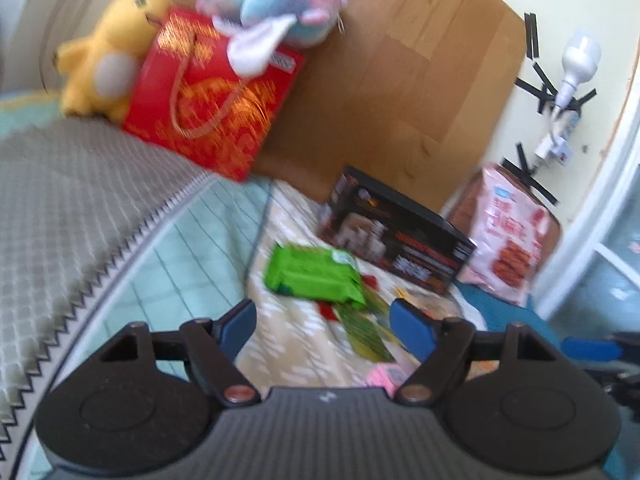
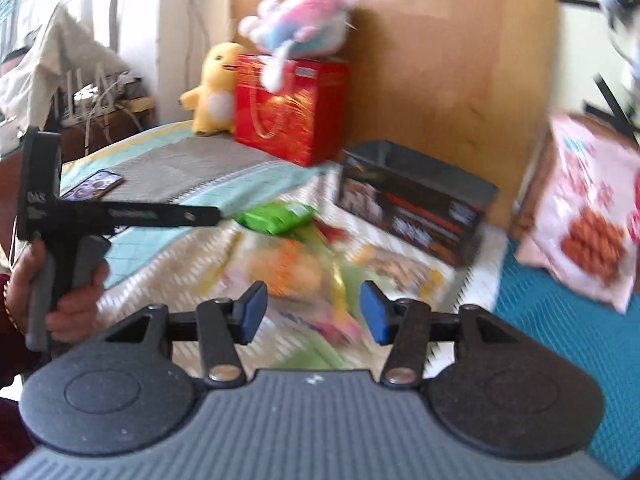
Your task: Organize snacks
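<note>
A green snack packet (image 1: 316, 274) (image 2: 278, 218) lies on the patterned bedspread (image 1: 296, 344). Behind it stands a black printed box (image 1: 396, 236) (image 2: 416, 208), and a pink snack bag (image 1: 508, 236) (image 2: 588, 216) leans upright to the right. My left gripper (image 1: 324, 328) hovers open just short of the green packet, pads touching nothing. A green striped wrapper (image 1: 368, 328) lies on the bed below it. My right gripper (image 2: 314, 312) is open above blurred orange and yellow packets (image 2: 296, 268), gripping none. A hand (image 2: 76, 300) holds the left gripper's handle at the left of the right wrist view.
A red gift bag (image 1: 212, 100) (image 2: 288, 112) with a yellow plush (image 1: 108, 52) and a pink-blue plush (image 1: 272, 4) stands before a wooden board (image 1: 400, 80). A grey quilted blanket (image 1: 72, 200) and a phone (image 2: 96, 184) lie left. A teal mat (image 2: 560, 320) lies right.
</note>
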`<action>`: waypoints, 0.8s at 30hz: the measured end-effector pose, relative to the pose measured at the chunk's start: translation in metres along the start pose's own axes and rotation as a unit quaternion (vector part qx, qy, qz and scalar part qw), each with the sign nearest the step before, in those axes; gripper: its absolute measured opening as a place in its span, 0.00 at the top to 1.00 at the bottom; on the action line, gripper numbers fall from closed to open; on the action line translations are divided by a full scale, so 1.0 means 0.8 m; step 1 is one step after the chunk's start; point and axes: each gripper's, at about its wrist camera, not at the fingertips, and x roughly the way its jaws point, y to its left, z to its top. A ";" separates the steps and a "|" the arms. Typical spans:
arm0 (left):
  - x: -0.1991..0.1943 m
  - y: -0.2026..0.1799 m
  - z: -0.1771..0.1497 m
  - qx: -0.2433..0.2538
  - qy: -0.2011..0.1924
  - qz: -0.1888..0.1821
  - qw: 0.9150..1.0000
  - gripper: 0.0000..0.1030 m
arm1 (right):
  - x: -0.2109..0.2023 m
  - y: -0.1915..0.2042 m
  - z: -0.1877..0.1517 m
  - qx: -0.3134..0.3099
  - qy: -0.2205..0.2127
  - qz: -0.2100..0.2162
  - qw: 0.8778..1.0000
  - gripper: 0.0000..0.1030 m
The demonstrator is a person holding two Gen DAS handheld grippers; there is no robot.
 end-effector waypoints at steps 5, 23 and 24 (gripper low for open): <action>-0.006 -0.010 0.013 -0.028 0.068 -0.069 0.995 0.29 | 0.010 -0.021 -0.009 0.043 0.010 0.035 0.998 0.48; 0.059 -0.072 0.041 0.046 0.155 -0.034 0.986 0.70 | 0.093 -0.013 0.011 -0.008 0.062 0.121 0.991 0.80; 0.061 -0.074 0.046 0.046 0.157 -0.038 0.986 0.71 | 0.092 -0.014 0.012 -0.012 0.059 0.115 0.992 0.81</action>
